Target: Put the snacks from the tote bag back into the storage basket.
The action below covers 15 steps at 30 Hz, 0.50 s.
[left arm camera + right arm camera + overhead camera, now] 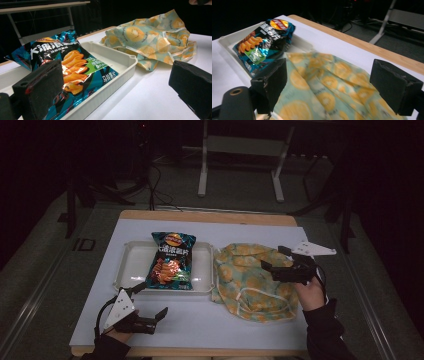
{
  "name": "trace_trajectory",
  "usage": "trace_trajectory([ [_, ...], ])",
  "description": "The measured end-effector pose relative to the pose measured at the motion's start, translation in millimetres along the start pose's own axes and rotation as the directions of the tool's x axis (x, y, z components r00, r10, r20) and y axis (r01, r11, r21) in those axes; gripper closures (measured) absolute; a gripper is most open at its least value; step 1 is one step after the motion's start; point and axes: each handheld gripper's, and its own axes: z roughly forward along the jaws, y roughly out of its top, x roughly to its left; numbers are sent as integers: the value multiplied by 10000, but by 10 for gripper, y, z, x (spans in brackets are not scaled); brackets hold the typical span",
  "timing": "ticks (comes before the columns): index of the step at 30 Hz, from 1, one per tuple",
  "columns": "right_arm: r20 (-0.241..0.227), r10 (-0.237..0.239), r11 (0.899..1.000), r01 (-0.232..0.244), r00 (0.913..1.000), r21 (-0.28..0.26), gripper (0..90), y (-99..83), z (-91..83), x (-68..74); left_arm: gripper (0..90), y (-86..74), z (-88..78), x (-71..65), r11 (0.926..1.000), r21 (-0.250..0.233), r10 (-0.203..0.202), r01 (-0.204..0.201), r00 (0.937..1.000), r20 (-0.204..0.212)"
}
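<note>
Left gripper (pixel 150 307) sits near the table's front left corner, jaws wide apart, holding nothing. Right gripper (pixel 276 258) hovers over the printed cloth bag (pixel 252 280) toward the right edge, jaws wide apart, empty. Chip bag (pixel 170 261) lies in the white tray (pixel 131 265), just left of the cloth bag.

Chip bag (pixel 62 67) lower corner hidden behind left jaw; bag print blurred.

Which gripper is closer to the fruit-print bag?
The right. The right gripper hangs open over the fruit-print bag, at its right edge. The left gripper is open too, off to the bag's left by the white tray.
</note>
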Motion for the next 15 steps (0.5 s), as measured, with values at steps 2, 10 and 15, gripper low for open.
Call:
trace_trajectory([
  [2,277,89,9999,-87,9996,-88,143,-65,-76,-53,2,-1,3,-2,10000,24,8,-8,10000,2],
  [10,934,498,9985,-474,9944,-277,141,-334,-295,-217,2,-9,17,-3,9999,110,20,-21,10000,52],
  [15,1318,729,9970,-688,9886,-350,141,-502,-386,-274,2,-10,16,-3,9999,110,22,-23,10000,50],
])
